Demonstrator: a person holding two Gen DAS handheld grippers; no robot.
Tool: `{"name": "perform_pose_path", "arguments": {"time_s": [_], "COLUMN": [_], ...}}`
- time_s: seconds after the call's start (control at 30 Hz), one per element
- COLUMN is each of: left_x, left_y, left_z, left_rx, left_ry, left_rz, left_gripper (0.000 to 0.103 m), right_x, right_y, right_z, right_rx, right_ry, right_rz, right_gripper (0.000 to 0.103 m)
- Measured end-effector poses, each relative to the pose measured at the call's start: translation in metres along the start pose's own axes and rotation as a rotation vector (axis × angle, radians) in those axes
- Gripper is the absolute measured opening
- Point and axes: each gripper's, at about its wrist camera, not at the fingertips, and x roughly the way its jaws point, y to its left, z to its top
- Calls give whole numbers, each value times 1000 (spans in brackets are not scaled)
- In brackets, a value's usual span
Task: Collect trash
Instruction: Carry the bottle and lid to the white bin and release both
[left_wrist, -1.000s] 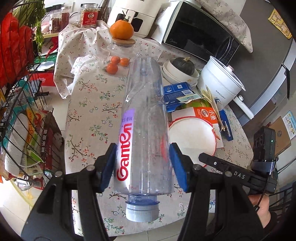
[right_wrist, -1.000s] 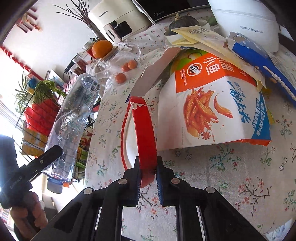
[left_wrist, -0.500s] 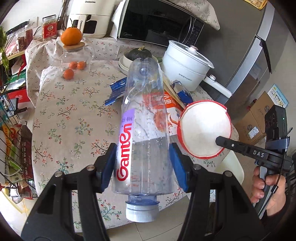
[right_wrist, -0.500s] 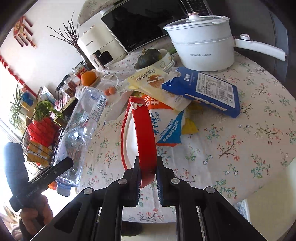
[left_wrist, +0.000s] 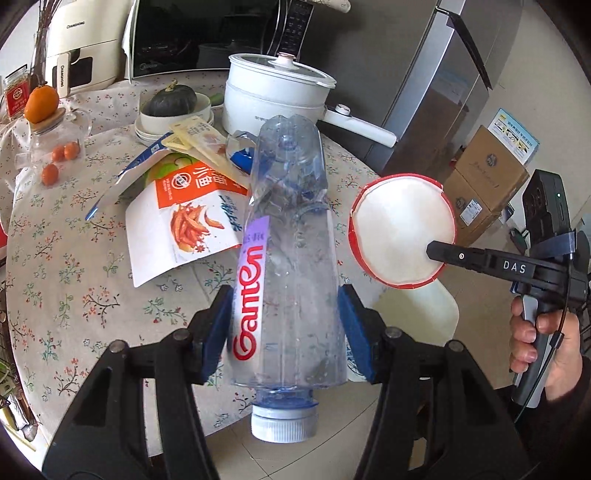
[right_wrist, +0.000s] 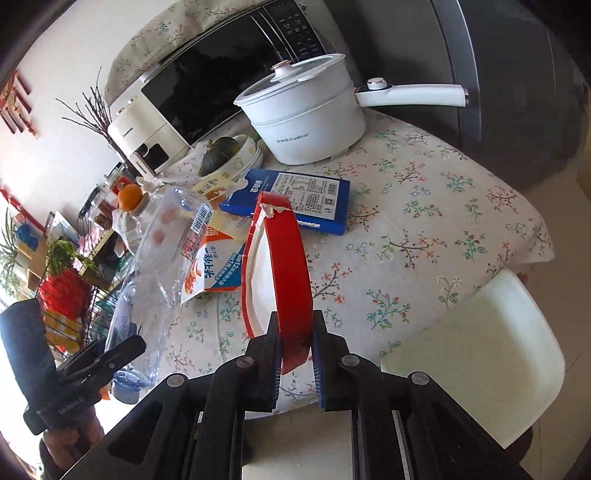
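1. Blue-padded, the left hand-held gripper (left_wrist: 284, 328) is clamping a clear plastic bottle (left_wrist: 288, 258) by its lower body, cap end hanging toward the camera and base pointing out over the tabletop (left_wrist: 74, 258).
2. The right hand-held gripper (right_wrist: 295, 354) is pinching the wall of a red paper bowl (right_wrist: 284, 266), its jaws nearly together on the thin rim. In the left view the bowl's white inside is facing the camera just beside the bottle, past the tabletop's edge.
3. Both pieces of trash are lifted clear of the tabletop, so I judge the step in hand to be carrying them away to a bin; no bin is showing in either view.
4. Lying on the tabletop beyond the bottle are an orange-and-white snack bag (left_wrist: 184, 225), a blue carton (right_wrist: 295, 195) and a pale yellow packet (left_wrist: 199, 136), all near the white pot (left_wrist: 277, 96). These look like the trash left to collect.
5. The next move calls for holding both grips firm while finding the bin, then spreading the jaws only once each item is above it. The bottle is smooth and tapering, so it could slip.
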Motion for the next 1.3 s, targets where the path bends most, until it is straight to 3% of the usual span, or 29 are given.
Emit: {"name": "perform_pose_path", "arguments": {"time_s": [0.27, 0.53, 0.93, 1.13, 1.23, 1.3], "left_x": [24, 59, 116, 127, 123, 119], "left_y": [-58, -118, -175, -184, -185, -184], "left_z": [-6, -24, -54, -53, -49, -45], "left_rx": [129, 269, 408, 432, 436, 436], "left_ry": [68, 188, 356, 318, 268, 237], "left_rz": [-70, -141, -144, -110, -75, -58], "left_gripper": [59, 59, 59, 61, 82, 85], "right_x": [-32, -54, -68, -69, -70, -70], "right_y": [-55, -109, -178, -195, -197, -197], "right_z": [-9, -23, -52, -61, -61, -60], "right_rx": [79, 164, 251, 270, 273, 272], "right_ry": [-30, -28, 10, 32, 33, 32], "right_rz": [-86, -177, -272, -294, -295, -296], "right_gripper": [15, 15, 15, 15, 15, 15]}}
